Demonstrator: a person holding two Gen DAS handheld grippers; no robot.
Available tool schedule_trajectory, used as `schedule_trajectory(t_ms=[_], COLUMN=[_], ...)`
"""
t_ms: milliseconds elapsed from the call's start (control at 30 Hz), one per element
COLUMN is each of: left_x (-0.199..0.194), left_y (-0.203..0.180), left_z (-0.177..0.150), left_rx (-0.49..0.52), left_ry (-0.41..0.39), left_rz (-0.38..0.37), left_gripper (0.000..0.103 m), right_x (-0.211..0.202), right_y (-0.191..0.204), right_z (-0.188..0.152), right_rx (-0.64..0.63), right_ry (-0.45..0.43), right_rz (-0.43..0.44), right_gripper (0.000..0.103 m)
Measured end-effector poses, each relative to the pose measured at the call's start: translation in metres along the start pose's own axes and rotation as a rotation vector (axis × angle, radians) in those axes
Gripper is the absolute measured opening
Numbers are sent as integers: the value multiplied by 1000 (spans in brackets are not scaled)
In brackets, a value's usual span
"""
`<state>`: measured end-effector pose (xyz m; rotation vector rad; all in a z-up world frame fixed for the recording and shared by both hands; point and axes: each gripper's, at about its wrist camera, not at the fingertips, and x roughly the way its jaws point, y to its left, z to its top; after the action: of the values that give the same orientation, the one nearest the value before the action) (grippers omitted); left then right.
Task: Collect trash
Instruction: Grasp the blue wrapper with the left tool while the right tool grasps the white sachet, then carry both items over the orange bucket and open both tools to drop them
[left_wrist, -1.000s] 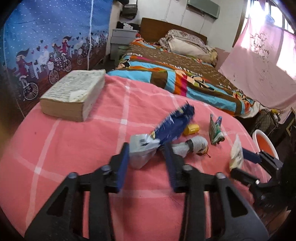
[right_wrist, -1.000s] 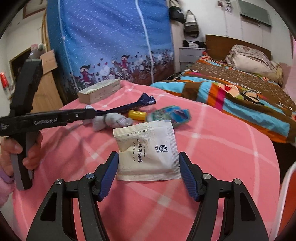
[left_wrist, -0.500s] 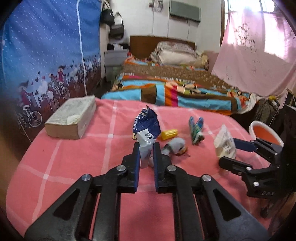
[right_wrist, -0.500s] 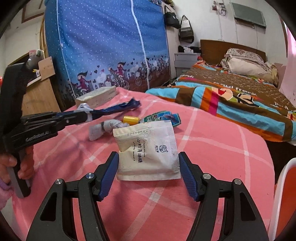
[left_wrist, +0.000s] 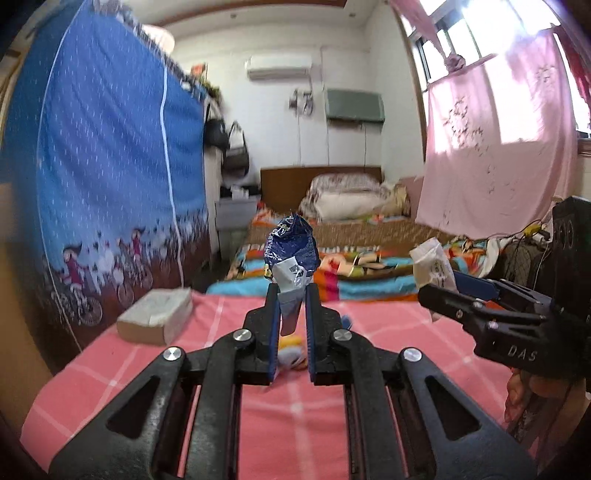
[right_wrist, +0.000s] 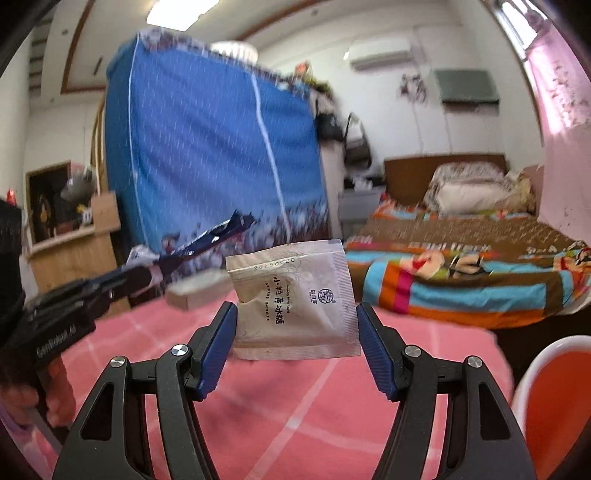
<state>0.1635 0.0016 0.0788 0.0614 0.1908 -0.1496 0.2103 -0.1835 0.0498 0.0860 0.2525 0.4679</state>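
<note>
My left gripper (left_wrist: 290, 295) is shut on a crumpled blue and silver snack wrapper (left_wrist: 291, 254) and holds it upright, well above the pink checked table (left_wrist: 295, 424). In the right wrist view the same wrapper (right_wrist: 210, 240) sticks out from the left gripper at the left. My right gripper (right_wrist: 295, 317) is shut on a white sachet with printed text (right_wrist: 295, 299) and holds it above the table. The sachet also shows in the left wrist view (left_wrist: 432, 266). More small trash (left_wrist: 291, 354) lies on the table, mostly hidden behind the left fingers.
A thick book (left_wrist: 157, 314) lies at the table's far left. An orange bin with a white rim (right_wrist: 554, 402) stands low at the right of the table. A bed with a striped cover (right_wrist: 461, 273) is beyond. A blue patterned curtain (left_wrist: 103, 184) hangs on the left.
My left gripper closed on the blue wrapper and lifted it off the table. My right gripper rose with the sachet. Both views tilted upward.
</note>
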Motion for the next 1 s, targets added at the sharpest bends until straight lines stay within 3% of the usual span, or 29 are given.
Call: schedule_trajectory(t_ms=[167,333,567,767,1000], left_x=[-7,-13,-16,-12,4], left_y=[-31,-66,-116,-154,-196], left_z=[11,18,20,22,18], left_rx=[79,154,225,225,216], left_ry=[-93,-163,-197,-178,-66], left_rz=[-28,-82,-181,-270,-383], left_gripper=[16,16,16,16,17], right_x=[-29,-52,-92,-117,-134], right_y=[-17,-37,-77,-105,-135], right_z=[13,19,20,14,-1], right_rx=[13,49,106,142,195], right_ry=[-116,-175,-229,-225,-165], right_rz=[-48,-95,-204,-297,-395], right_gripper=[64,64,64,64,64])
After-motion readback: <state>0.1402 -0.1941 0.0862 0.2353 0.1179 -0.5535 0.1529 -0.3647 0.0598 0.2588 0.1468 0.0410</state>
